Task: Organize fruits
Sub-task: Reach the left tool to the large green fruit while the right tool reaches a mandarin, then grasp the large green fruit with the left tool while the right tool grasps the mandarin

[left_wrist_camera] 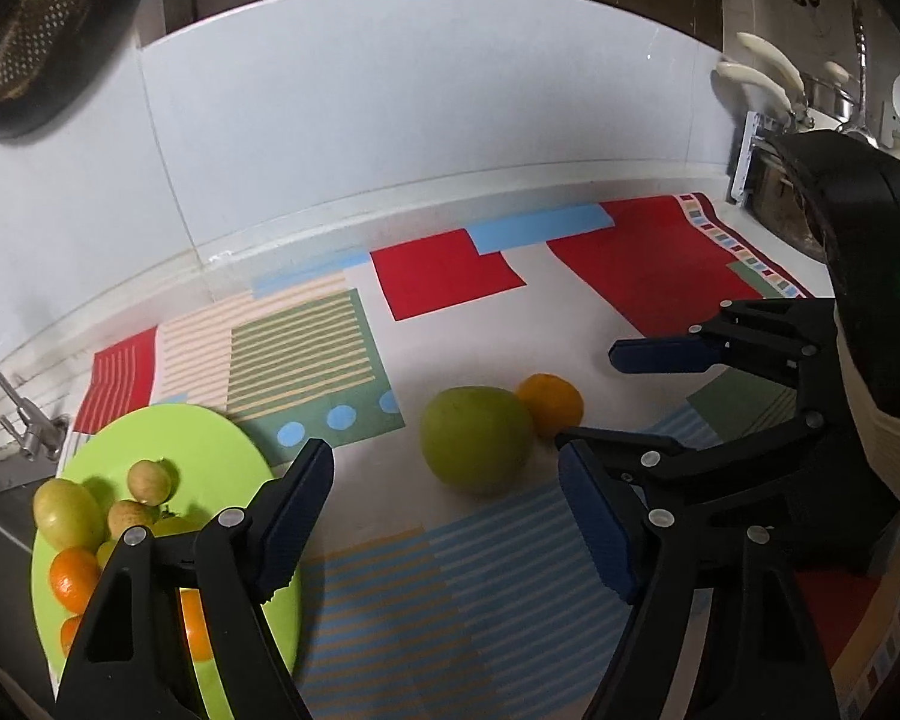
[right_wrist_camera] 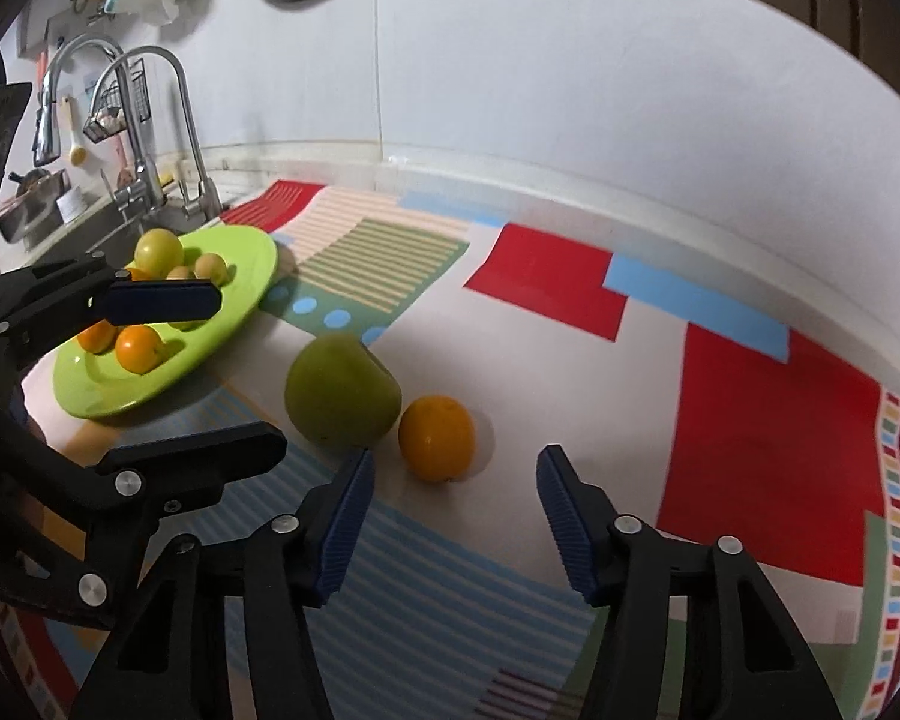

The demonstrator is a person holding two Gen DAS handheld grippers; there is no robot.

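I had two loose fruits left on the patterned mat, out toward the middle of the counter and well short of its back edge along the wall: one big green fruit and one orange, touching each other. The lime-green plate sat at the sink end of the counter, near the faucet, and it already carried several fruits. I could count at least three oranges and about four yellowish or tan ones, though my own fingers hid part of the pile, so I would not swear to the total.

What the next move hinged on was this: the orange lay just ahead of the right gripper, nearly centred between its fingers and slightly toward the green fruit's side. That gripper's jaws stood apart with nothing between them, not yet around the orange. The left gripper was likewise spread and empty, with the green fruit straight ahead of its gap. Both fruits were roundish, so I saw no long axis to line up on.

I judged the right hand nearer the orange and the left better placed for the green fruit, with the plate off to the left gripper's side.
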